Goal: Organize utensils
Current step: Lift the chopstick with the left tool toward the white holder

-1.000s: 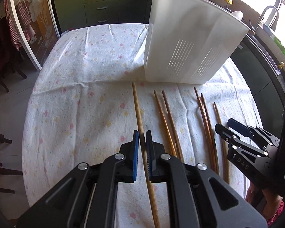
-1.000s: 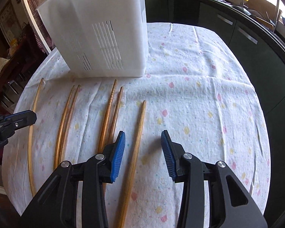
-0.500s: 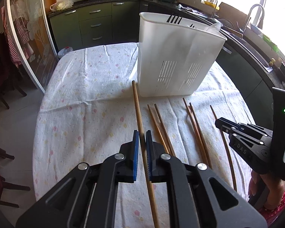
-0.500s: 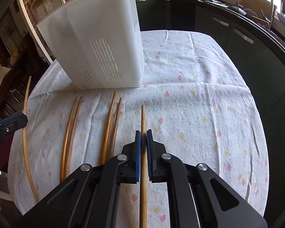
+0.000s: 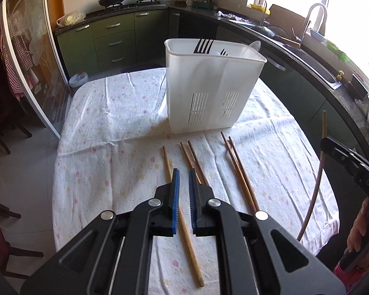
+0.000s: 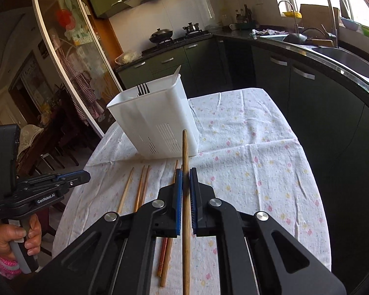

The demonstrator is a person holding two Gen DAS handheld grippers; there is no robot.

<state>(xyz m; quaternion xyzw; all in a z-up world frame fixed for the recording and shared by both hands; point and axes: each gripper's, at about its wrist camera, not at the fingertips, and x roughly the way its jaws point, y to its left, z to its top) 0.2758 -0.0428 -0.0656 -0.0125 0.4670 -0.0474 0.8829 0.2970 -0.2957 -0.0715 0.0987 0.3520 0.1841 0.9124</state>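
- The right hand-held gripper [image 6: 186, 179] is clamped on one chopstick [image 6: 185, 147]. The stick is lifted clear of the desk [image 5: 110, 123], with its far end pointing toward the white basket [image 5: 209, 93].
- The left hand-held gripper [image 5: 182, 184] has its jaws together. Nothing seems to be held: the single chopstick [image 5: 188, 241] below it appears to lie on the cloth.
- Two pairs of chopsticks [image 5: 196, 159] [image 5: 238, 169] lie side by side on the desk, just in front of the basket.
- The basket stands upright near the middle of the desk, and forks [image 5: 203, 46] already stick up above its rim. I cannot see any chopsticks inside it.
- My judgement is that the forks are sorted and the chopstick part has barely begun. The raised stick still has to go into the basket, and then the five on the desk.
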